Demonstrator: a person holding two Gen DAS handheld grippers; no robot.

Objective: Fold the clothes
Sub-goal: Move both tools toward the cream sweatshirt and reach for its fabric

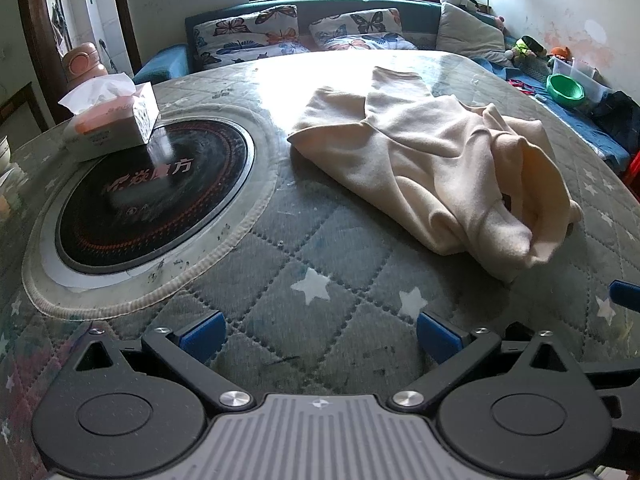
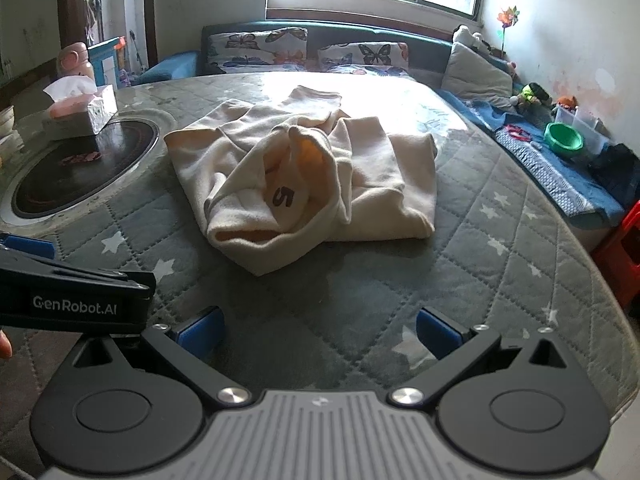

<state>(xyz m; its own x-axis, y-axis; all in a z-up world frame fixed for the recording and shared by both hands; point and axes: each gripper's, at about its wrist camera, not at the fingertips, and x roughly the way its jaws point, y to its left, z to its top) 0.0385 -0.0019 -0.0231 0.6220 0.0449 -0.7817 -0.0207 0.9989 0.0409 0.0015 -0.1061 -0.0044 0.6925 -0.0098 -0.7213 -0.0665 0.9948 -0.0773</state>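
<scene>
A cream fleece garment (image 2: 304, 176) lies rumpled on the table ahead of me. Its hem gapes open toward me, showing a dark "5" inside.

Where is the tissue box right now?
The tissue box sits at the table's far left in both views, its corner overlapping the round black cooktop, left of the cream garment.
</scene>
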